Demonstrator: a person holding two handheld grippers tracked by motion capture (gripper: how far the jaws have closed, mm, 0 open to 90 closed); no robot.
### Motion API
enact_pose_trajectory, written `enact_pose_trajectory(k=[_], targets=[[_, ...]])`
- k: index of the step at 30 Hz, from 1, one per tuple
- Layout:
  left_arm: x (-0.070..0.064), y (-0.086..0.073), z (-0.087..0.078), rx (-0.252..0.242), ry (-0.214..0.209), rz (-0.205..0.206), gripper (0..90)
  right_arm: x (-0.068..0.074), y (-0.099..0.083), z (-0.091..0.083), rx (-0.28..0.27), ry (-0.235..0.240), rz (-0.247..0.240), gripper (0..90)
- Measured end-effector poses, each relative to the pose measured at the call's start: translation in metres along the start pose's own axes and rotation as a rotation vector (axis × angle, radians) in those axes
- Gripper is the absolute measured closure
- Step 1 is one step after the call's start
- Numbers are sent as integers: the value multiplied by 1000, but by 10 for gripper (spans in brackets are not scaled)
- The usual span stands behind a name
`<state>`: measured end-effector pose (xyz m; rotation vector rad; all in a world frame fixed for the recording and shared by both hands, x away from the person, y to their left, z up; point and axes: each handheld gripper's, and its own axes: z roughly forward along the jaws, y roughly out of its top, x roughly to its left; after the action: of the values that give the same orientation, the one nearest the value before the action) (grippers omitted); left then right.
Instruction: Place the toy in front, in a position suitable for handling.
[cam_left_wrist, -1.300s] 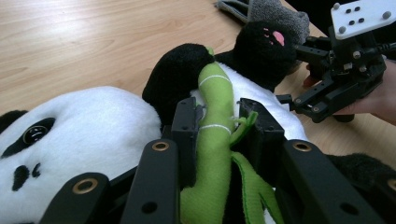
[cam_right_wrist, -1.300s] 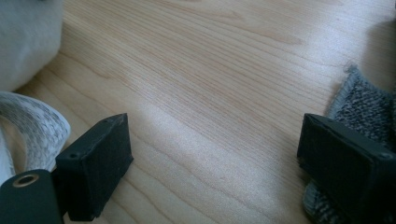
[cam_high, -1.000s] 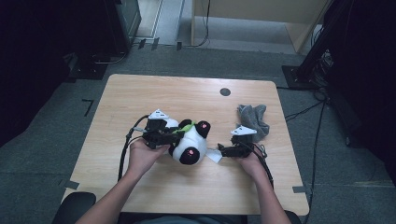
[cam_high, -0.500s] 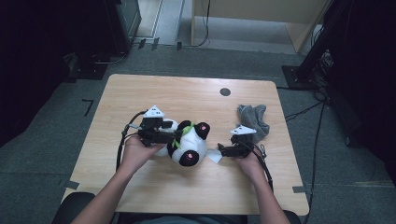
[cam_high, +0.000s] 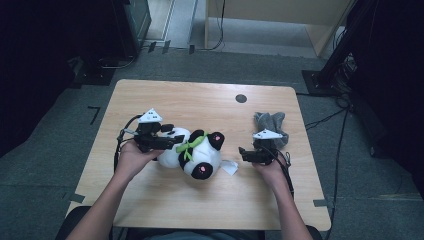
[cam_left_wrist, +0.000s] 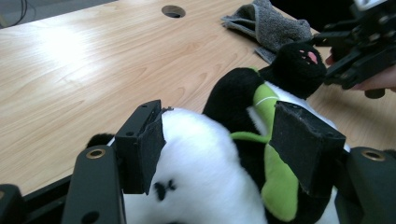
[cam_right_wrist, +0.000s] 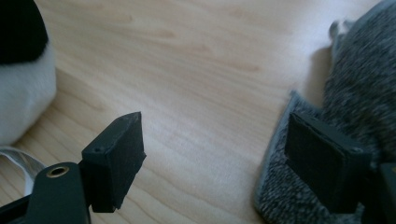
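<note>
The panda toy (cam_high: 195, 150) lies mid-table (cam_high: 210, 200), the left gripper (cam_high: 172, 141) at its 9 o'clock with fingers spread around its body, not yet clenched; the right gripper (cam_high: 243, 152), fingers released and empty, waits at its 3 o'clock beside the grey cloth (cam_high: 270, 125).
</note>
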<state>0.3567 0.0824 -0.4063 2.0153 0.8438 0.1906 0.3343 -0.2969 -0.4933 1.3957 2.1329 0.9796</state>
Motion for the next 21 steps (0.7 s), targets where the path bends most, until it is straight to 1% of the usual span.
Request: enact_pose_trajectory(k=[2, 4, 7, 9, 10, 11, 13, 16, 19, 21], targets=[[5, -3, -5, -3, -6, -13, 343, 0, 3, -5, -23, 1, -1, 217], [10, -7, -9, -6, 6, -12, 343, 2, 5, -7, -40, 1, -12, 229], [18, -14, -17, -16, 5, -21, 343, 5, 8, -10, -38, 13, -16, 233], [23, -18, -22, -25, 2, -22, 341, 8, 11, -12, -51, 21, -22, 244], [23, -18, -22, -25, 2, -22, 338, 8, 11, -12, -51, 21, -22, 244], [29, -24, -26, -32, -9, -41, 337, 11, 13, -16, -62, 27, -24, 249], [33, -28, -28, -23, -12, -53, 333, 12, 14, -19, -72, 29, -24, 250], [36, -36, -29, -11, -15, -50, 328, 8, 15, -24, -89, 21, -13, 253], [36, -45, -29, 5, -10, -27, 323, 0, 16, -27, -98, 9, 6, 257], [37, -49, -29, 24, -13, -16, 307, -6, 16, -29, -95, -5, 7, 274]])
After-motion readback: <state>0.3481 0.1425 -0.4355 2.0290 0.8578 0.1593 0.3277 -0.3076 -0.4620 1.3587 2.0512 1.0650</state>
